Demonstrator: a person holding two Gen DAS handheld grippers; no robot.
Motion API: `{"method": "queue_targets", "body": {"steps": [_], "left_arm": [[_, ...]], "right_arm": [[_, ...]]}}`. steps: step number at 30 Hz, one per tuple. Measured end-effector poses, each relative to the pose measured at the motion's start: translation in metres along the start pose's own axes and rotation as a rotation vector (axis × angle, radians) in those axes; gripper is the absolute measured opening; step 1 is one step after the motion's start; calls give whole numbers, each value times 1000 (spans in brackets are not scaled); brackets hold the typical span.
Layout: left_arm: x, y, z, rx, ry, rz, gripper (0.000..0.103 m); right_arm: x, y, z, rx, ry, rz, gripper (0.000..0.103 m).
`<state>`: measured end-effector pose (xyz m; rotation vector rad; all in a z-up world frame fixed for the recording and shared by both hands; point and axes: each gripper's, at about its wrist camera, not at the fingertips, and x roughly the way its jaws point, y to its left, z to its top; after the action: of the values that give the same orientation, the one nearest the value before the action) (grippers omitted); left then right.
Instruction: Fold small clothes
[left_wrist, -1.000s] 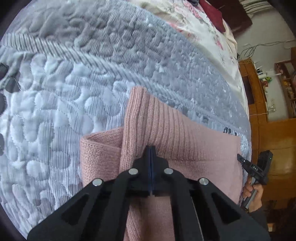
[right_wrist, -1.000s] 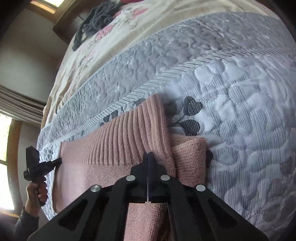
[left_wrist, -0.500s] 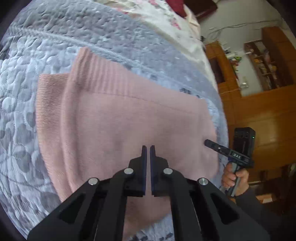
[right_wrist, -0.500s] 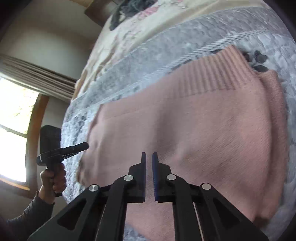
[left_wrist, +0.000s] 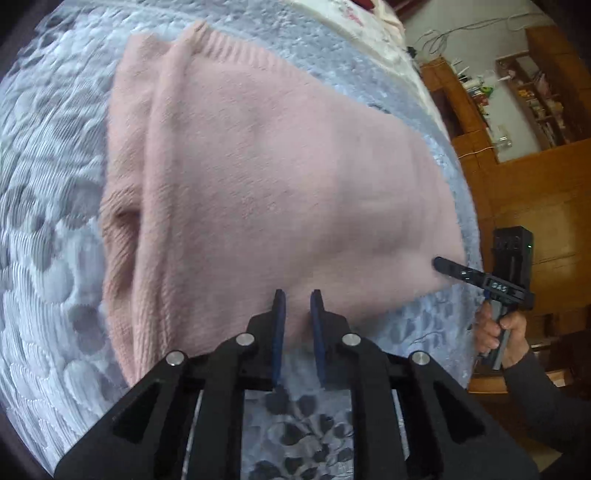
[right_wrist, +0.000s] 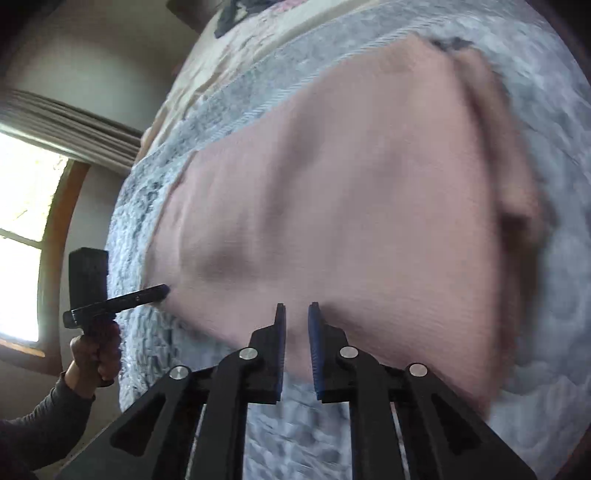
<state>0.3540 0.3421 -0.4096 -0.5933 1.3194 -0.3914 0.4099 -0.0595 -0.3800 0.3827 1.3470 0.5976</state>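
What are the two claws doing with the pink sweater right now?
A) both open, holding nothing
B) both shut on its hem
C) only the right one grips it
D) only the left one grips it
A: the left claw and right claw each show a clear gap with nothing in it, and the pink sweater lies on the quilt.

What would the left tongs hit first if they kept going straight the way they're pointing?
Most likely the near edge of the pink sweater, directly ahead of the open left tongs on the quilt; depth is uncertain.

Quilted bed (left_wrist: 44, 229), pink knit sweater (left_wrist: 280, 177) lying flat
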Motion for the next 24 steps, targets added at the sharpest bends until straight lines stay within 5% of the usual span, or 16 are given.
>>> {"method": "queue_targets", "body": {"steps": [4, 6, 8, 10, 15, 19, 24], "left_arm": [[-13, 29, 0, -114, -12, -109, 0], [-34, 34, -1, -143, -44, -184, 28], [-64, 47, 4, -165, -96, -214, 40], [-92, 65, 15, -186, -137, -173, 57], [-116, 106, 56, -231, -114, -113, 61], [-101, 122, 93, -277, -80, -194, 70], [-61, 129, 127, -292, -23, -254, 70]], "right_arm": [[-25, -40, -14, 86, -39, -25, 0], [-42, -39, -15, 85, -64, -77, 3], [-59, -25, -19, 36, -84, -180, 9], [-66, 12, -29, -117, -92, -332, 25], [-18, 135, -84, -568, -73, -532, 63], [52, 215, -129, -877, -105, -601, 76], [136, 268, -146, -1072, -127, -687, 74]]}}
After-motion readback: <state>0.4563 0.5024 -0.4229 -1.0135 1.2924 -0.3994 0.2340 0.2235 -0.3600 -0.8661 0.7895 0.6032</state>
